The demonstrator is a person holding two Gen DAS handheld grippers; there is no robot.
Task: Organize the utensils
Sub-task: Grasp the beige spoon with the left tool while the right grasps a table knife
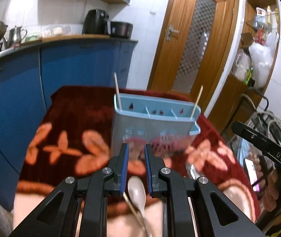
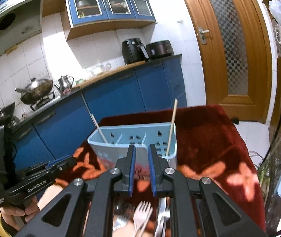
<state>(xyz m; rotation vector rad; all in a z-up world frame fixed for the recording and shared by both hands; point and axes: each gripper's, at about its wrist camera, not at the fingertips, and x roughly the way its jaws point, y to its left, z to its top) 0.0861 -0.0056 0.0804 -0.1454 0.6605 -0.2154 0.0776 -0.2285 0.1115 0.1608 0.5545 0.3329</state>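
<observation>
A light blue utensil holder (image 1: 152, 124) with three compartments stands on a table under a red floral cloth (image 1: 71, 118). One chopstick (image 1: 117, 90) leans in its left compartment and another (image 1: 197, 100) in its right one. My left gripper (image 1: 136, 146) hovers in front of the holder, its pads a narrow gap apart with nothing between them. A pale spoon (image 1: 136, 189) and a loose chopstick (image 1: 132, 207) lie on the cloth under it. My right gripper (image 2: 141, 147) faces the holder (image 2: 108, 148) with the same narrow, empty gap. Beneath it lie a fork (image 2: 143, 213) and other metal cutlery (image 2: 163, 213).
Blue cabinets (image 2: 120, 94) run behind the table, with a wok (image 2: 35, 87), a kettle (image 2: 65, 83), an air fryer (image 2: 132, 48) and a cooker on the counter. A wooden door (image 1: 195, 39) stands at the back right. A cluttered shelf and a wire rack (image 1: 262, 114) crowd the right side.
</observation>
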